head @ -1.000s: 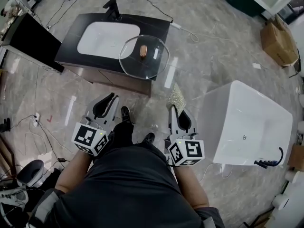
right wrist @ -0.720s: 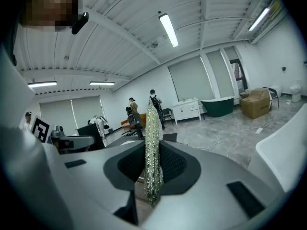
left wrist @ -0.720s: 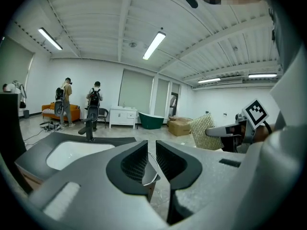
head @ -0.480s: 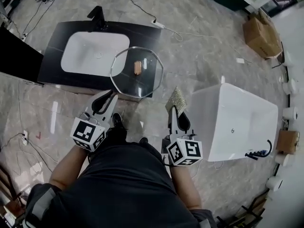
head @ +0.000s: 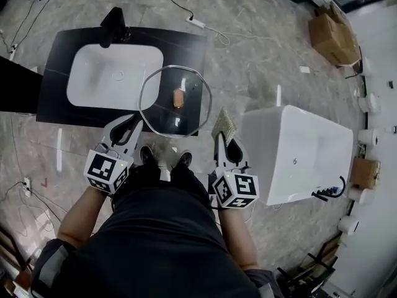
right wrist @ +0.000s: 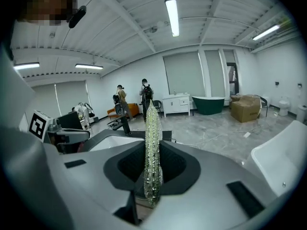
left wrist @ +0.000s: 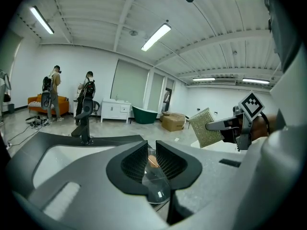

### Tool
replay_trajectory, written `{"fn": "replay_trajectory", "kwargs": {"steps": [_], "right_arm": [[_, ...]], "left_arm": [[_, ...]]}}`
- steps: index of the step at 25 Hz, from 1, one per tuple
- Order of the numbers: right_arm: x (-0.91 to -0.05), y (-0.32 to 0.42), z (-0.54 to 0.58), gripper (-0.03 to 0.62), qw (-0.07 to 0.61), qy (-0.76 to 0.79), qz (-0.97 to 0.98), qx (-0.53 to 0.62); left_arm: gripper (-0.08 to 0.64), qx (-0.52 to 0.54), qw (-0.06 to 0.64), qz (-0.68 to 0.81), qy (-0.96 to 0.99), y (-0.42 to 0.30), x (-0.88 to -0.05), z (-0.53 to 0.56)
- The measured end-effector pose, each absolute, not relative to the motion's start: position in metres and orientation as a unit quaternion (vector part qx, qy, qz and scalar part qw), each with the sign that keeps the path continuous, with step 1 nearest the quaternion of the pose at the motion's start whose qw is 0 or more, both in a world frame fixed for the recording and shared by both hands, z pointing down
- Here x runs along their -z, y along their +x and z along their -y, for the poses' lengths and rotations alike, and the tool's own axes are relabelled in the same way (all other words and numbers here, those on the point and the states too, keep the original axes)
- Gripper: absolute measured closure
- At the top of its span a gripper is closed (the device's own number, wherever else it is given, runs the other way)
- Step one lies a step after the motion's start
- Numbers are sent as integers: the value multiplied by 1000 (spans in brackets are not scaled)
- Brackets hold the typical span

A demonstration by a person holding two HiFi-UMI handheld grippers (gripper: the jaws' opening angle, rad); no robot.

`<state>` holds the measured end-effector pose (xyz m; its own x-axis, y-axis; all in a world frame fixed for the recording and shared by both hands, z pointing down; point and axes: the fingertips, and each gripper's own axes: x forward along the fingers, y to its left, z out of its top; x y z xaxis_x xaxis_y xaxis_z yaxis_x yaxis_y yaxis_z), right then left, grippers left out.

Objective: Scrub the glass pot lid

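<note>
Head view: the glass pot lid (head: 175,101) lies over the near right corner of the dark tabletop (head: 49,107) with its rim in the left gripper (head: 131,126); the right gripper (head: 219,143) holds the scrub pad (head: 224,126) just beside the lid, so scrubbing is judged about to begin; one second ago the left gripper was short of the lid. Left gripper view: the fingers (left wrist: 134,161) are clamped on the lid rim. Right gripper view: the fingers are clamped on the pad, seen edge-on; the next move calls for laying the pad flat on the glass.

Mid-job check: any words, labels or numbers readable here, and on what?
No readable text anywhere.
On the left gripper and right gripper: black-and-white square patterns only, no letters.
On the glass lid and scrub pad: no print.
On the cardboard box: any print is too small to read.
</note>
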<state>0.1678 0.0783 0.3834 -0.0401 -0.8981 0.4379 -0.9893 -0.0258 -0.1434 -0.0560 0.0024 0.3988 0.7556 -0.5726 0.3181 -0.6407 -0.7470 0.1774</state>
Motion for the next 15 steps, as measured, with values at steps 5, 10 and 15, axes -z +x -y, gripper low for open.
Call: {"fn": "replay_trajectory", "kwargs": {"steps": [5,10,15], "right_arm": [[-409,173,-36,530,149,654,717,-192],[-454,188,-4,529,197,601,743,-221],[-504,205,25,529,265,538,772,-211]], "left_arm": [[506,-138,136,343,919,-43,-406,23],[506,-169,138,367,904,-22,-411,29],[506,-213,148,380,888,6,-441,28]]}}
